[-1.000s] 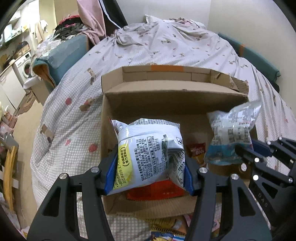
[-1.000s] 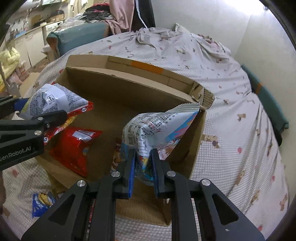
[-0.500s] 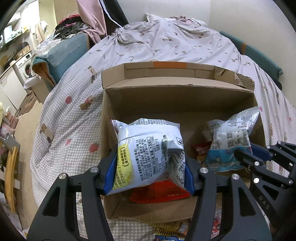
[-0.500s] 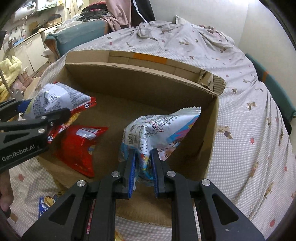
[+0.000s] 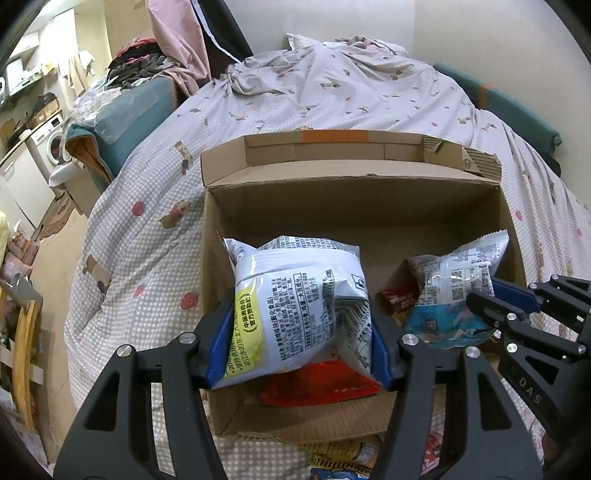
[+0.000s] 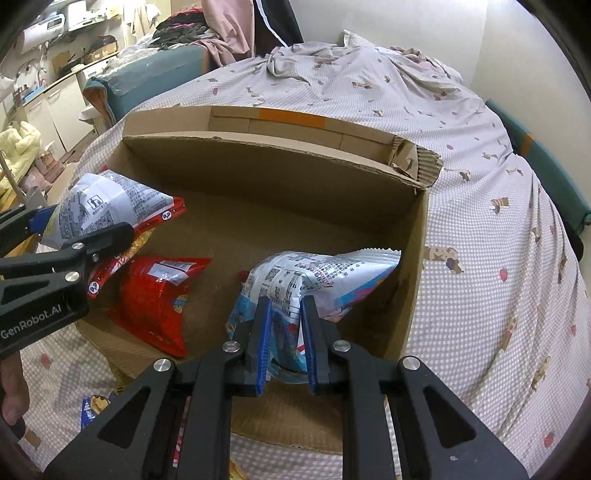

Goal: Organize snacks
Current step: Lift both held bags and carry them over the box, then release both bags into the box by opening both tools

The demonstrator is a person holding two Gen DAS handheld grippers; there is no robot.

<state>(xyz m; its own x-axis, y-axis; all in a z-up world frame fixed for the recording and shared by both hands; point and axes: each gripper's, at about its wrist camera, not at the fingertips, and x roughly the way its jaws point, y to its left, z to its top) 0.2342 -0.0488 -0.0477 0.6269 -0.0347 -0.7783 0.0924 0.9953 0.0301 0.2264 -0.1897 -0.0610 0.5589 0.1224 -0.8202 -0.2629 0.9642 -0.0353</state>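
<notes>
A: Where do we stand?

B: Partway. Our left gripper (image 5: 297, 345) is clenched on the white-and-yellow bag (image 5: 295, 306), held over the near left of the cardboard box (image 5: 351, 192); our right gripper (image 6: 286, 345) pinches the blue-and-white bag (image 6: 314, 280) low at the near right, inside the box. Neither is released yet.

A: The count?

B: Two bags in hand, one red bag (image 6: 155, 295) lying on the box floor, perhaps another red packet (image 5: 397, 301) behind. A few loose packets (image 5: 354, 458) wait on the bedspread (image 5: 147, 240) just outside the near wall.

Bed (image 5: 369, 96) with checked, patterned quilt; pale walls (image 5: 480, 33); washing machine (image 5: 50, 146) left; beige floor (image 5: 51, 251).
</notes>
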